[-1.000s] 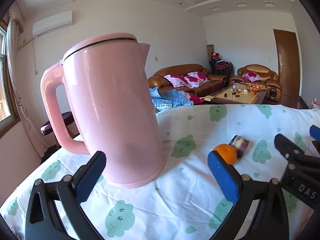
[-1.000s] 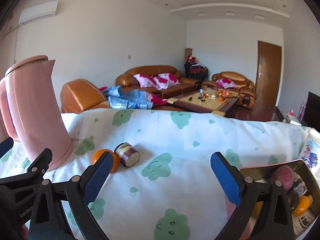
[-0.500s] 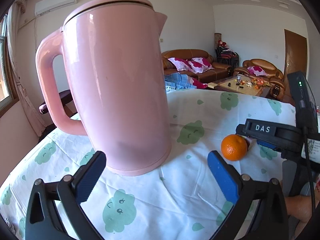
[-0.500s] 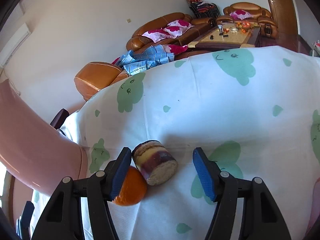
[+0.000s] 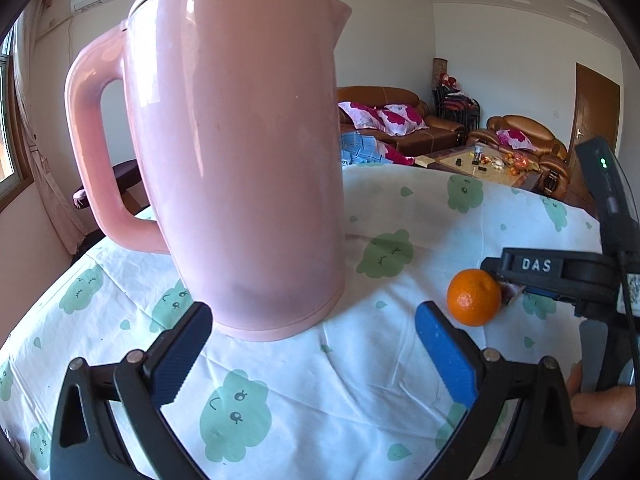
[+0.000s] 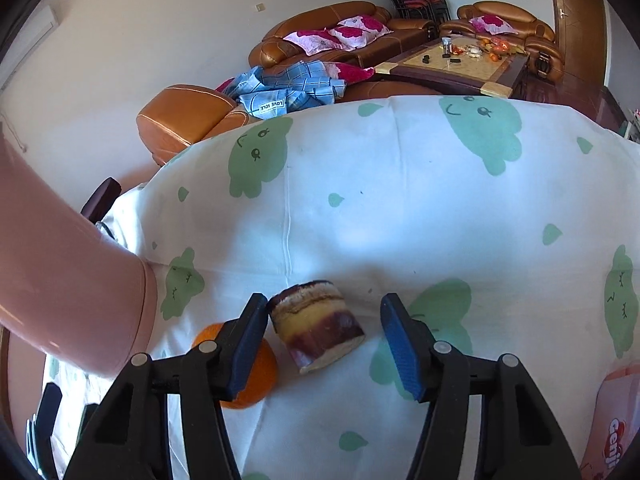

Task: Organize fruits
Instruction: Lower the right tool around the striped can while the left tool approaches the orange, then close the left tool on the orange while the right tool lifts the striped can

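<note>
My right claw (image 6: 324, 340) is closing around the sugarcane chunk (image 6: 316, 326), left pad just touching it, right pad not yet on it. The orange (image 6: 240, 376) sits just left of the chunk, partly under that left finger. My left claw (image 5: 312, 350) hangs wide apart in front of the pink kettle (image 5: 240, 152), which stands on the desk (image 5: 400, 340) left of the chunk.
</note>
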`<move>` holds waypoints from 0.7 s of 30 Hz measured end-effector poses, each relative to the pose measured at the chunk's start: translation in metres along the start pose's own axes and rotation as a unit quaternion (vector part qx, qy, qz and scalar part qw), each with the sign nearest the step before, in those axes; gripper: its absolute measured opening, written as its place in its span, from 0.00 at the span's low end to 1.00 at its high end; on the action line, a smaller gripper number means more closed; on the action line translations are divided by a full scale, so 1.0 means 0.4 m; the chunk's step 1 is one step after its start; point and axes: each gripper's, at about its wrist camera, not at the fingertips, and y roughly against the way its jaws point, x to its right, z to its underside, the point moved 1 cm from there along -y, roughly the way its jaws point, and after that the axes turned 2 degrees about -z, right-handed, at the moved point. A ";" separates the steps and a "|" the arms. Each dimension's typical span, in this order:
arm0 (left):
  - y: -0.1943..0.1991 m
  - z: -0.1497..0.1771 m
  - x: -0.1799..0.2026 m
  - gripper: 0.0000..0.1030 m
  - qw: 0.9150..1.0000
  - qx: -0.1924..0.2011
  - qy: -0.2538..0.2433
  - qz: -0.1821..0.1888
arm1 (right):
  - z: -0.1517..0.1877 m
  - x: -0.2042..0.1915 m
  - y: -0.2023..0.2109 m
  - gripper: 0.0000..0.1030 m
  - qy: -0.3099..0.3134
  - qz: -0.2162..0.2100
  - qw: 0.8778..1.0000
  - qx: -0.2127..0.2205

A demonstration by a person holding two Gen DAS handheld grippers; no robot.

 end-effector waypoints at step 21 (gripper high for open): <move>0.050 0.006 0.079 0.99 0.990 0.042 -0.058 0.120 | 0.268 0.030 0.389 0.50 0.100 0.098 0.966 0.218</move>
